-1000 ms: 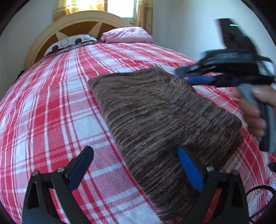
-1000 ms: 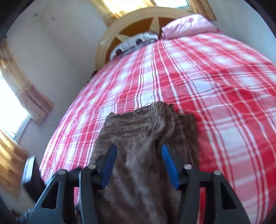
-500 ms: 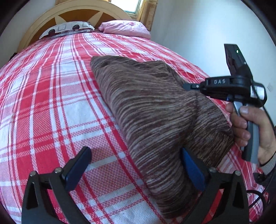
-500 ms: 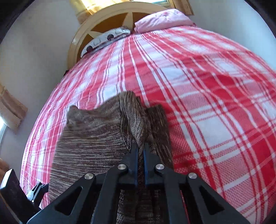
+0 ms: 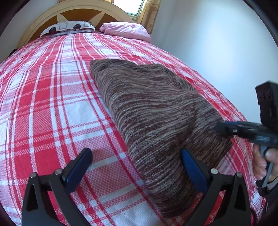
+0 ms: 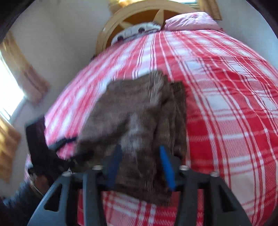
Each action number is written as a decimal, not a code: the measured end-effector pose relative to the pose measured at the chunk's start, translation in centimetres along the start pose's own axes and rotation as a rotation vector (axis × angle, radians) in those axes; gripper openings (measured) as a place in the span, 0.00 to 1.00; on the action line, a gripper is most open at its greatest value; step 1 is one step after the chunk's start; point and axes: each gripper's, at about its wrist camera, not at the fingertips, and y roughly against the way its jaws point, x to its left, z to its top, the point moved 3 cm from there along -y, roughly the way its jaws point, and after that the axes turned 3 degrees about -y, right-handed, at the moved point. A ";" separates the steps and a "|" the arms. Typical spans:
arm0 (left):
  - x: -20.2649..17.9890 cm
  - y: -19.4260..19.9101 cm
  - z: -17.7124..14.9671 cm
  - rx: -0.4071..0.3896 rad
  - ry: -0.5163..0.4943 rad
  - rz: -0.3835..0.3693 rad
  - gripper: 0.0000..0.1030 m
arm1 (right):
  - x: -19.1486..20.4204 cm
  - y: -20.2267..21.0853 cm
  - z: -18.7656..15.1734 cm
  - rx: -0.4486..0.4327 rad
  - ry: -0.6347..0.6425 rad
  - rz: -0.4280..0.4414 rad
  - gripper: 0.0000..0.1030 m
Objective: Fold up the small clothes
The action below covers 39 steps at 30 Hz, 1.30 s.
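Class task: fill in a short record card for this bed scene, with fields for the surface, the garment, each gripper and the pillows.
surface: red and white plaid bedspread
garment: brown striped knit, folded, lying on the bedspread
left gripper: open, holding nothing
right gripper: fingers just opening, garment between them, not pinched
pillows: patterned pillow and pink pillow at the headboard

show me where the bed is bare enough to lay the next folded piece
Bare plaid bedspread lies between the brown garment and the pillows, and along its left side. Crowded at its right edge, where the right gripper hangs.
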 end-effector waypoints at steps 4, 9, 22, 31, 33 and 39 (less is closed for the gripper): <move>0.4 0.3 -0.1 -0.005 0.017 -0.023 1.00 | -0.8 0.8 -1.3 -0.002 -0.025 -0.047 0.05; 0.1 0.1 -0.2 0.005 0.007 -0.018 1.00 | -2.0 0.9 -2.9 0.036 -0.066 -0.093 0.05; -1.0 -0.1 -0.6 0.024 -0.039 0.047 1.00 | 3.1 3.7 3.5 -0.126 0.043 -0.093 0.53; -1.4 -0.2 -0.6 0.027 -0.040 0.050 1.00 | 3.1 -4.9 5.1 0.028 0.065 -0.093 0.53; -1.5 -0.2 -0.6 0.029 -0.045 0.055 1.00 | 1.2 -5.2 4.3 0.038 0.024 -0.066 0.51; -1.3 0.4 -0.4 0.007 -0.011 0.036 1.00 | 1.2 -2.9 3.7 -0.022 0.061 0.002 0.53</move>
